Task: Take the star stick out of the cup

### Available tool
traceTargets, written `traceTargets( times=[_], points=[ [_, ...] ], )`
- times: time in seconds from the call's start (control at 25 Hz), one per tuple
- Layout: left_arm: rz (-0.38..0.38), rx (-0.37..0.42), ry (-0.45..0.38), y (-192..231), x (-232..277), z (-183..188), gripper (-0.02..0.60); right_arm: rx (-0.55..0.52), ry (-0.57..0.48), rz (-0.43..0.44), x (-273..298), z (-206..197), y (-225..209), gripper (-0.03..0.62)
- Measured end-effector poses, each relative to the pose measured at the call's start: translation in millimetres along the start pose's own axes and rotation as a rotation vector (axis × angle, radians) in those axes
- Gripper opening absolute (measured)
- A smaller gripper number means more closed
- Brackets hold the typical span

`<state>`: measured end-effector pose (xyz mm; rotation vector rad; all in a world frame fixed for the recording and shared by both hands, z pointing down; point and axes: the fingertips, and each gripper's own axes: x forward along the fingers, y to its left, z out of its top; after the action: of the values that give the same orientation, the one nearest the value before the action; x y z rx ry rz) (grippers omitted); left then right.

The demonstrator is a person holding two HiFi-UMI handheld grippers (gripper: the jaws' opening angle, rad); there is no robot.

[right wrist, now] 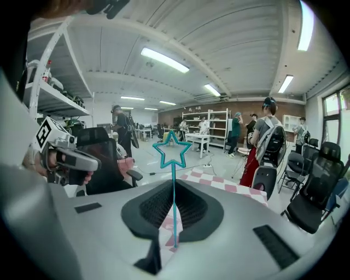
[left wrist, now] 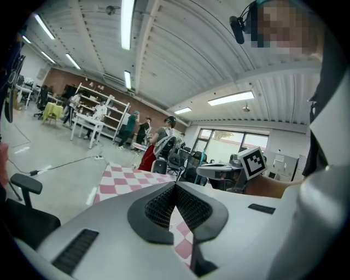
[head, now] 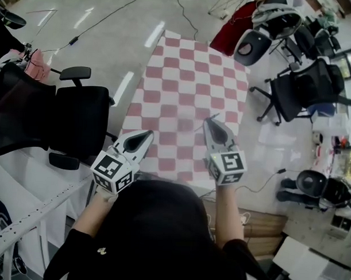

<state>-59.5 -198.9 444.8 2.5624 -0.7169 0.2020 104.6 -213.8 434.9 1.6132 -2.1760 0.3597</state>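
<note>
A thin teal star stick [right wrist: 173, 164] stands upright between the pads of my right gripper [right wrist: 174, 188], which is shut on its shaft; the outlined star sits above the jaws. In the head view the right gripper [head: 213, 123] hovers over the red-and-white checkered mat [head: 183, 79]. My left gripper [left wrist: 175, 188] is shut with nothing between its pads, and in the head view it [head: 143, 139] hangs level with the right one, over the mat's left edge. No cup shows in any view.
A black office chair [head: 55, 118] stands at the left by a white table [head: 24, 183]. More chairs [head: 304, 89] and gear crowd the right side. Cables [head: 185, 16] run over the floor beyond the mat. People stand far off by shelves [right wrist: 210, 123].
</note>
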Motion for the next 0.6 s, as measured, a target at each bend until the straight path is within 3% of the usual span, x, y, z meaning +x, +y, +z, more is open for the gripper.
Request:
traceTargets(
  times=[0.6],
  points=[
    [-0.118, 0.099, 0.005, -93, 65, 17, 0.040, 0.089, -0.207, -0.160, -150, -8, -82, 0.025]
  ],
)
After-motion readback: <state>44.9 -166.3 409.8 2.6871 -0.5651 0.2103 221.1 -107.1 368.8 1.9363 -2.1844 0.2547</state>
